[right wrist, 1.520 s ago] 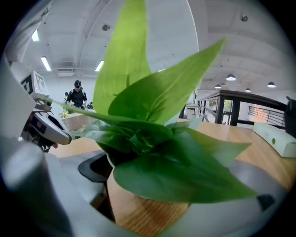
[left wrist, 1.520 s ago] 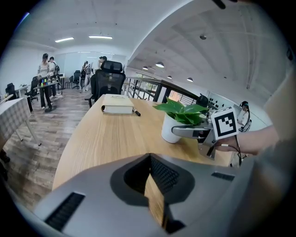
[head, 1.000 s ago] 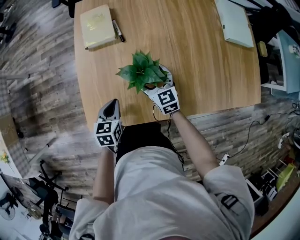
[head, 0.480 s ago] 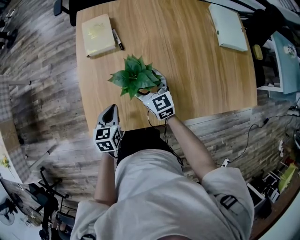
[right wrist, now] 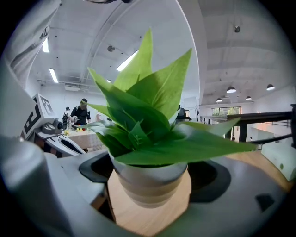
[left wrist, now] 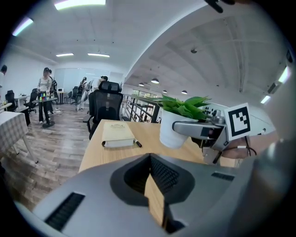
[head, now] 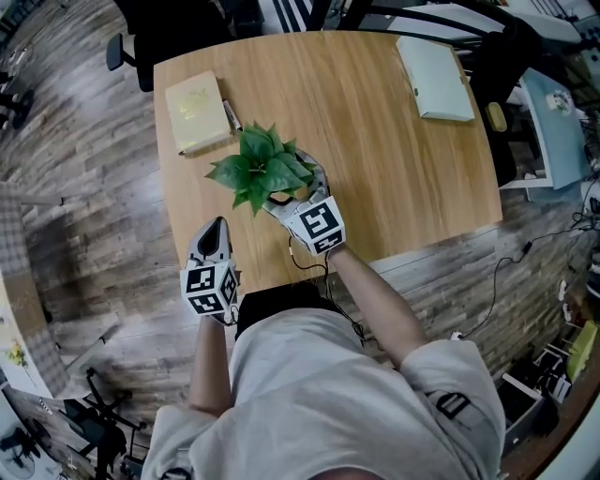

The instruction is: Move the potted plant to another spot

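The potted plant point(head: 261, 167) has broad green leaves and a white pot point(left wrist: 173, 128). It is over the wooden table point(head: 394, 159), left of centre. My right gripper point(head: 292, 186) is shut on the pot point(right wrist: 147, 184), one jaw on each side, and leaves hide the left jaw in the head view. Whether the pot touches the tabletop I cannot tell. My left gripper point(head: 217, 229) hovers at the table's near left edge with its jaws point(left wrist: 150, 159) together and nothing in them, about a hand's length from the plant.
A cream book point(head: 197, 101) with a black pen point(head: 232, 115) beside it lies at the table's far left. A pale notebook point(head: 433, 64) lies at the far right. A black office chair point(head: 178, 28) stands behind the table. People point(left wrist: 45, 95) stand far off.
The right gripper has carried the plant left and away from me, closer to the book. The left gripper has stayed by the table's near edge.
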`<control>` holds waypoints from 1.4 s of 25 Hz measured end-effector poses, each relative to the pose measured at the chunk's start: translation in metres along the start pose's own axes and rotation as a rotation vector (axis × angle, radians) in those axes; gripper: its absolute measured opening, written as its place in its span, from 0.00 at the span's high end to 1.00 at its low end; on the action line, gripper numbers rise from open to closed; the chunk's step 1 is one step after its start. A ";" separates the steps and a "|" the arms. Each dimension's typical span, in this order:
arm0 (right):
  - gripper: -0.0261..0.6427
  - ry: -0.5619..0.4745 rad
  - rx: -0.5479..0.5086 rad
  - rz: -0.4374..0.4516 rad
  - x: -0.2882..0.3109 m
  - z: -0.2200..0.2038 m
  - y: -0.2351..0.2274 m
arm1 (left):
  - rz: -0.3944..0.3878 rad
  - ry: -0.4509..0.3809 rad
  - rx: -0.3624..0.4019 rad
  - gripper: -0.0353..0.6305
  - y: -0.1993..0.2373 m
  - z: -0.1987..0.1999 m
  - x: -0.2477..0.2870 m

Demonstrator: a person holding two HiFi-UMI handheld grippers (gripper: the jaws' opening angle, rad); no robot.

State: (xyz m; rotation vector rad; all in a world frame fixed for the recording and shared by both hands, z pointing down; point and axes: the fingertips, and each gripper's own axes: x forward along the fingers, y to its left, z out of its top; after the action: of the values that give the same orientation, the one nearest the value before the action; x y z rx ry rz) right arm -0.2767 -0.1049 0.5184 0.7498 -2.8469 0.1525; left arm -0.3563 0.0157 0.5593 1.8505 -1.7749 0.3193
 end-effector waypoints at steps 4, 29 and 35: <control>0.22 -0.025 0.004 -0.034 0.004 0.025 -0.012 | -0.032 -0.039 0.029 0.93 0.001 0.034 0.010; 0.22 -0.098 0.011 -0.207 -0.060 0.069 -0.090 | -0.253 -0.058 0.140 0.93 -0.090 0.082 0.066; 0.22 -0.121 0.021 -0.229 -0.102 0.070 -0.129 | -0.260 -0.048 0.167 0.93 -0.134 0.083 0.087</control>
State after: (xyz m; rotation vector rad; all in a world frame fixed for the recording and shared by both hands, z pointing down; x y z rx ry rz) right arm -0.1367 -0.1784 0.4344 1.1168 -2.8462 0.1061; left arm -0.2336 -0.1058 0.5073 2.1957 -1.5527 0.3333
